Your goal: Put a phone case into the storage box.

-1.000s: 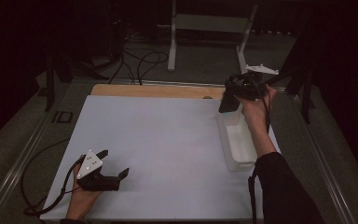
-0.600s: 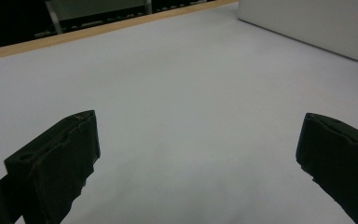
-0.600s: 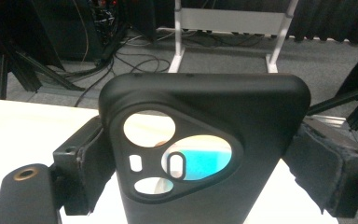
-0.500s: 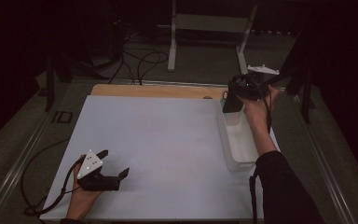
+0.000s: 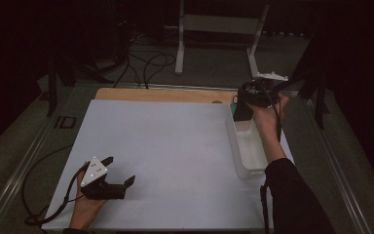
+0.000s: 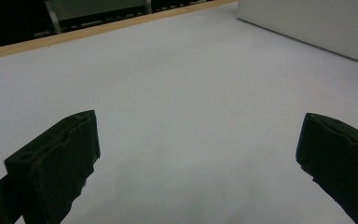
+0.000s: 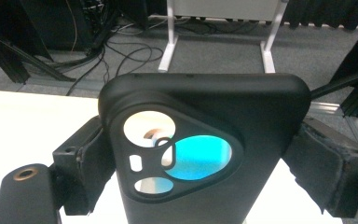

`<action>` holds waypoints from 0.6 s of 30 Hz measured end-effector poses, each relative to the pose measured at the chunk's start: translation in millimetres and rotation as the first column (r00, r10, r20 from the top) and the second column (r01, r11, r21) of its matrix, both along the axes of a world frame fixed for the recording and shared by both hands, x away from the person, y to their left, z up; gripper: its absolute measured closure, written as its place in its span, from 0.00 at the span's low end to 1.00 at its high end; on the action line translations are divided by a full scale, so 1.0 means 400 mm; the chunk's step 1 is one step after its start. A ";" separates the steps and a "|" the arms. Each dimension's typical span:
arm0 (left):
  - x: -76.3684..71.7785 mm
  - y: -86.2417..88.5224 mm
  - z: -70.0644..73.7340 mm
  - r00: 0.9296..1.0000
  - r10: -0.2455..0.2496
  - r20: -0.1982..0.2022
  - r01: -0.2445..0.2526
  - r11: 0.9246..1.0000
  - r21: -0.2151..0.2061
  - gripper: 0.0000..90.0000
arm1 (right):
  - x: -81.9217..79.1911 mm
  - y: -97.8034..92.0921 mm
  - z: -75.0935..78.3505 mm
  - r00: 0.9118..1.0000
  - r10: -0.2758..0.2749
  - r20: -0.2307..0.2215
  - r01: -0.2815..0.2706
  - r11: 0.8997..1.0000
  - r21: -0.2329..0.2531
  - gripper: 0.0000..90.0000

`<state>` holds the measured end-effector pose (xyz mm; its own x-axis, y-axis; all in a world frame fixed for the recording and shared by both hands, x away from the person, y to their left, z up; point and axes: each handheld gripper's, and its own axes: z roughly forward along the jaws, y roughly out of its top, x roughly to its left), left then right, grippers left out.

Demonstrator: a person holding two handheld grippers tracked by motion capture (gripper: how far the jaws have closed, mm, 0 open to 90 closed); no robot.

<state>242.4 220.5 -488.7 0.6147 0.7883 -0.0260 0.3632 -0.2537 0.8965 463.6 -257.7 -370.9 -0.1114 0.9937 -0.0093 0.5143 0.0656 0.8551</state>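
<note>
Phone case (image 7: 205, 154) clamped in right hand-held gripper (image 7: 205, 158); no readable writing.

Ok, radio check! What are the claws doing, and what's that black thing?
Right claw shut on black phone case, held above the white bin. Left claw open, resting on the table. Nothing in the way.

Black phone case (image 7: 200, 154), upright, above white bin's (image 5: 246, 151) far end.
</note>
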 end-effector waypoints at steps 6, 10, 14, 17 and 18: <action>0.000 0.000 0.001 1.000 -0.001 0.002 0.001 1.000 -0.001 0.00 | 0.003 -0.004 -0.022 1.000 -0.012 -0.015 0.012 1.000 0.009 0.16; -0.001 0.001 0.001 1.000 0.000 0.004 0.000 1.000 -0.002 0.00 | 0.010 -0.005 -0.037 0.999 -0.018 -0.027 0.018 1.000 0.011 0.16; -0.001 0.000 0.001 1.000 -0.002 0.004 0.002 1.000 -0.002 0.00 | 0.021 -0.004 -0.058 0.999 -0.027 -0.046 0.027 1.000 0.004 0.16; -0.001 0.001 0.001 1.000 -0.001 0.002 0.001 1.000 0.000 0.00 | 0.033 0.001 -0.083 0.997 -0.031 -0.071 0.030 0.999 -0.010 0.16; -0.001 0.001 0.001 1.000 -0.001 0.002 0.001 1.000 0.000 0.00 | 0.033 0.001 -0.083 0.997 -0.031 -0.071 0.030 0.999 -0.010 0.16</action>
<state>242.1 220.8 -488.4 0.6160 0.7874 -0.0245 0.3606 -0.2542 0.8974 476.9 -257.1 -403.9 -0.0818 0.9966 -0.0111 0.5755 0.0563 0.8158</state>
